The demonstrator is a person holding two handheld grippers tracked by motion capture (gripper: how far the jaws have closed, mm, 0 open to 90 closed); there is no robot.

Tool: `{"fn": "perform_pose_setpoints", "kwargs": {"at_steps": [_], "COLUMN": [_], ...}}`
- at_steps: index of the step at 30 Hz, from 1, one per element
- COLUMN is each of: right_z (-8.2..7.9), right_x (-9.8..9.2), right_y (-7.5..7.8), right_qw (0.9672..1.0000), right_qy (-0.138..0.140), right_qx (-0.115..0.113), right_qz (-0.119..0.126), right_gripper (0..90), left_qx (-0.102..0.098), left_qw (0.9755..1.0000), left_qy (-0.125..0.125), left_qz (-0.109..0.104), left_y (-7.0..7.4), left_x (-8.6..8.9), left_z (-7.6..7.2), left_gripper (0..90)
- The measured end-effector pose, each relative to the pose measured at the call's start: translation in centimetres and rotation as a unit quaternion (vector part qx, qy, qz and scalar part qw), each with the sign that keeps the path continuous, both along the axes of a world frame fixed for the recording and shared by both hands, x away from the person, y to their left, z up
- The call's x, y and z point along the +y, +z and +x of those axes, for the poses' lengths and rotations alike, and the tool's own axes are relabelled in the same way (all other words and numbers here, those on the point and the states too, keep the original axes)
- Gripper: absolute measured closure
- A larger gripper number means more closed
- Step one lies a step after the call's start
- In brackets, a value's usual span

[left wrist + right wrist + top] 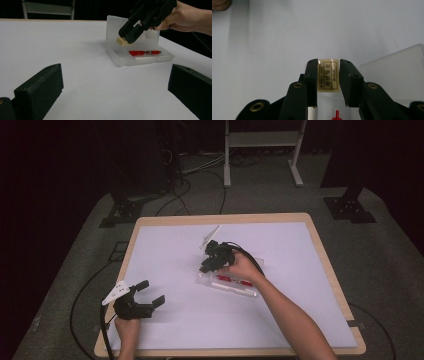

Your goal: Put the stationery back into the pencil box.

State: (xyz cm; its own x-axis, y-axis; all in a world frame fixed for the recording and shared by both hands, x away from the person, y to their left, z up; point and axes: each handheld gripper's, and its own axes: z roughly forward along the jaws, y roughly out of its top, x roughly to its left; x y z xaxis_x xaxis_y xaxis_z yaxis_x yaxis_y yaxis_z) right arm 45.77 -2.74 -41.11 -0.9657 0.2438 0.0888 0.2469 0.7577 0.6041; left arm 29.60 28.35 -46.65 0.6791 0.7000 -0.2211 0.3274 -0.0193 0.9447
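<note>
A clear plastic case (227,285) (140,58) lies open near the table's middle, with a red pen (144,52) (235,280) inside and its lid (112,27) standing up. My right gripper (207,266) (126,40) hovers over the case's near end, shut on a cream eraser (123,41) (328,75) with printed characters, pinched between both jaws. The red pen's tip (336,115) shows just below it. My left gripper (148,292) rests at the front left of the table, open with nothing between its jaws, pointing toward the case.
A white mat (165,265) covers the wooden table (225,217). Cables (200,175) and stand feet (350,207) lie on the grey floor beyond the far edge. The case's lid (394,65) rises at the right in the right gripper view.
</note>
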Motion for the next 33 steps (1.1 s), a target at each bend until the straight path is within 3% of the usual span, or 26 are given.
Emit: {"fn": "perform_pose_setpoints", "kwargs": {"at_steps": [33], "right_z": [0.4], "right_x": [-0.3], "right_y": [-1.8], "right_qw": [0.9997], "right_qy": [-0.019], "right_qx": [0.015], "right_qz": [0.002], "right_gripper": [68.4], "left_qx": [0.002], "left_qw": [1.0], "left_qy": [0.001], "left_qz": [0.003], "left_y": [0.0], "left_x": [0.0], "left_z": [0.0], "left_gripper": [0.0]}}
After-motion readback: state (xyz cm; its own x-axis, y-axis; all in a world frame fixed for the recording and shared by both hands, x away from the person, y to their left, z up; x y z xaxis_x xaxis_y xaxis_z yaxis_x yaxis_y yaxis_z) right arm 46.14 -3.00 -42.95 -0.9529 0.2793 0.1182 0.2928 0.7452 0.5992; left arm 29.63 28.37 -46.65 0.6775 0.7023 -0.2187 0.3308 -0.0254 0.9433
